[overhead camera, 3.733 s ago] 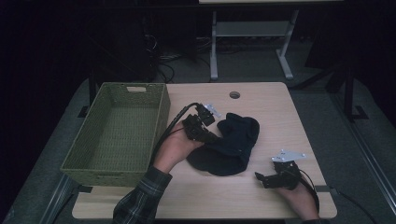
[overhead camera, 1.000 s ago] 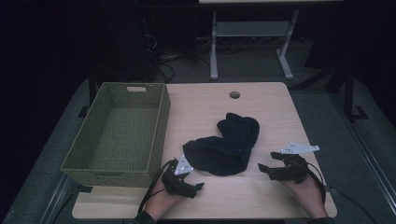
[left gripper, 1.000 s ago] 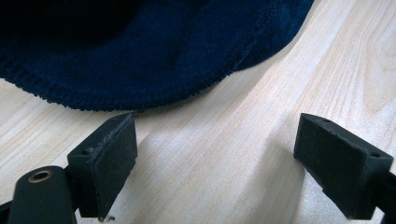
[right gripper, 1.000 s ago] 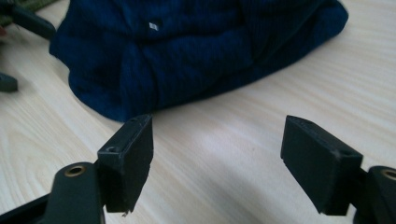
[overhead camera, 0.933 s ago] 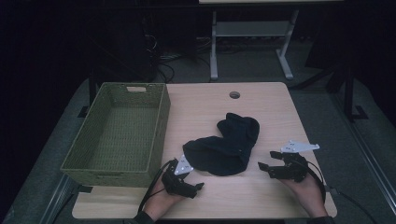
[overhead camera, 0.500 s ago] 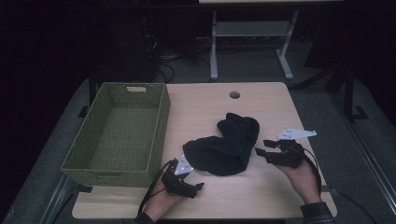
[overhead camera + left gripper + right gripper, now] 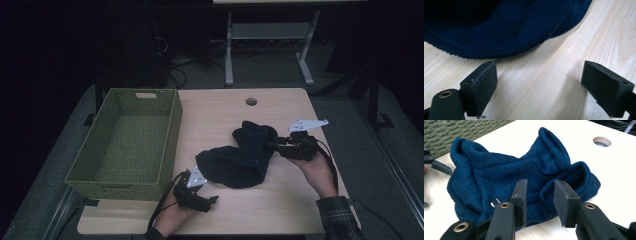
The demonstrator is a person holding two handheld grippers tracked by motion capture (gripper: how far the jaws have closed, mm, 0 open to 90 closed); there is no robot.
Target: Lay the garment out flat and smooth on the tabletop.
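No readable text, no labels, no brand marks, no numbers, no signs on anything in view

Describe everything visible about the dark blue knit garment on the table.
The dark blue knit garment lies crumpled on the light wooden table, right of the green woven basket and apart from it. It looks like soft ribbed fabric with a stitched hem, bunched into folds, one fold standing up at the far end. The right gripper, its jaws just closing, straddles a fold at its edge. The left gripper rests open just short of the hem.
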